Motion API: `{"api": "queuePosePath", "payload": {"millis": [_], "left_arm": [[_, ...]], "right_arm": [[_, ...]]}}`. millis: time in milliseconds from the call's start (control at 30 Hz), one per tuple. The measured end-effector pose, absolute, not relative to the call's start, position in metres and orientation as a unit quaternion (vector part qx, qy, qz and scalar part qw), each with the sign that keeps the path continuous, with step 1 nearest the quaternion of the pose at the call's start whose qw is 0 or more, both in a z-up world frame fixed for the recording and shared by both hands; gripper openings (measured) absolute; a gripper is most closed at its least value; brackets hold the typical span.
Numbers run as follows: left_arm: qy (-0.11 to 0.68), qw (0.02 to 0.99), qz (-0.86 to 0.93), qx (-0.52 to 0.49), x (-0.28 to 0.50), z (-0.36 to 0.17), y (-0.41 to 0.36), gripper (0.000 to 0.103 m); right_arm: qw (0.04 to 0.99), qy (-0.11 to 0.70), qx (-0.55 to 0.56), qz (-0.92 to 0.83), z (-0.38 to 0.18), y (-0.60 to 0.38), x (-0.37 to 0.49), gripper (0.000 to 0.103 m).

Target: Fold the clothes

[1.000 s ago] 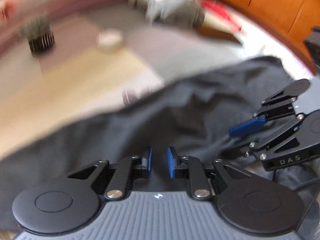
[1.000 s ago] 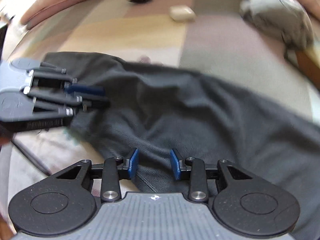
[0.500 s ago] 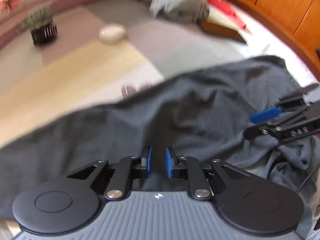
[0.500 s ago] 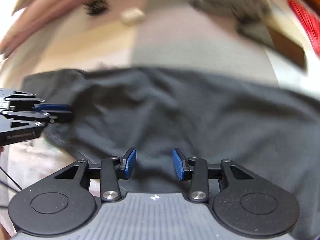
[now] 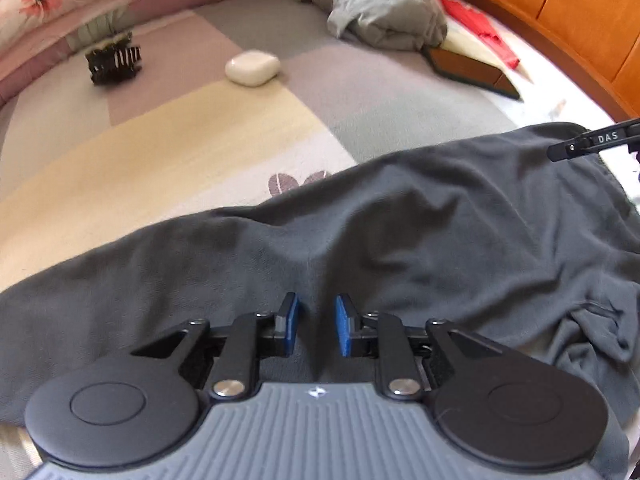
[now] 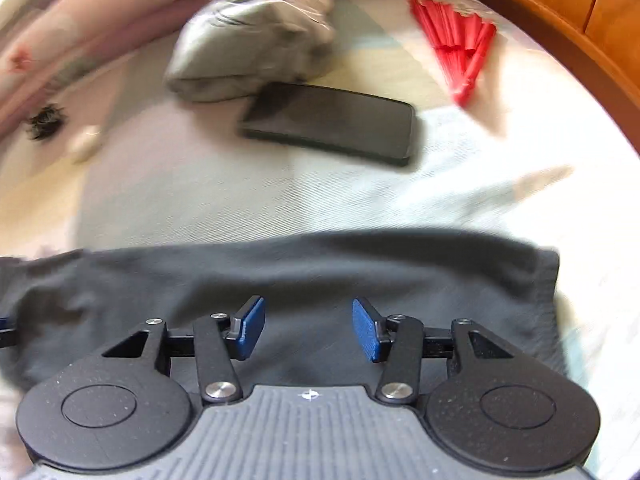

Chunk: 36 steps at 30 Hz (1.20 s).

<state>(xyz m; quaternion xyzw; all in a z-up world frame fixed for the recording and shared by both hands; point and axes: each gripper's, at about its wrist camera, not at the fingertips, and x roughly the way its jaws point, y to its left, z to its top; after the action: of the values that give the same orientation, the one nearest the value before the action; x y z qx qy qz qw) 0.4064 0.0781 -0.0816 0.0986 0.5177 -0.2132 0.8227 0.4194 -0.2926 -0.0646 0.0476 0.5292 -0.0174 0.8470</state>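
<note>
Left wrist view: one dark grey garment [image 5: 400, 240] lies spread on the bed cover [image 5: 180, 152], long axis running from lower left to upper right of the frame, far end near the right edge. Left gripper [image 5: 316, 330] sits low over it at bottom centre, blue pads a narrow gap apart; a ridge of cloth runs up between them, cannot tell if they grip it. Right gripper [image 5: 592, 142] shows only as a black tip at the right edge, over the garment's upper right corner.

Right wrist view: the garment [image 6: 320, 276] is a band across the lower half, long axis left-right, hem end at right. Right gripper [image 6: 308, 330] jaws spread wide, nothing between them.

Count beyond it: one crumpled grey garment [image 5: 384, 12], one white case [image 5: 252, 67], one dark phone [image 6: 332, 122], one red folding fan [image 6: 456, 40], one black hair claw [image 5: 114, 62].
</note>
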Motion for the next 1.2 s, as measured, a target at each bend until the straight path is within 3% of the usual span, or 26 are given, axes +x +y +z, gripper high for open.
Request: {"api": "queuePosePath", "payload": {"millis": [167,333,467,800,867,933,1200], "left_arm": [[0.506,0.838,-0.164,0.118,0.417,-0.086,0.076,0.027],[0.502,0.842,-0.158,0.120,0.410,-0.071,0.070,0.023],[0.500,0.836,-0.185,0.129,0.389,-0.073,0.065,0.032],[0.530,0.823,-0.180,0.097,0.373,-0.085,0.087,0.033],[0.526,0.828,-0.178,0.075,0.371,-0.077,0.097,0.032],[0.514,0.838,-0.173,0.057,0.371,-0.070,0.108,0.032],[0.509,0.853,-0.112,0.042,0.362,-0.063,0.130,0.037]], "right_arm": [[0.858,0.512,0.014,-0.035,-0.074,-0.307,0.441,0.069],[0.858,0.513,0.037,-0.021,-0.058,-0.313,0.429,0.069],[0.858,0.513,0.026,0.020,-0.042,-0.298,0.395,0.070],[0.845,0.533,0.012,0.047,-0.070,-0.230,0.398,0.070],[0.844,0.534,0.006,0.045,-0.077,-0.222,0.404,0.085],[0.846,0.531,0.002,0.046,-0.079,-0.219,0.404,0.091],[0.850,0.524,-0.007,0.057,-0.085,-0.210,0.408,0.103]]}}
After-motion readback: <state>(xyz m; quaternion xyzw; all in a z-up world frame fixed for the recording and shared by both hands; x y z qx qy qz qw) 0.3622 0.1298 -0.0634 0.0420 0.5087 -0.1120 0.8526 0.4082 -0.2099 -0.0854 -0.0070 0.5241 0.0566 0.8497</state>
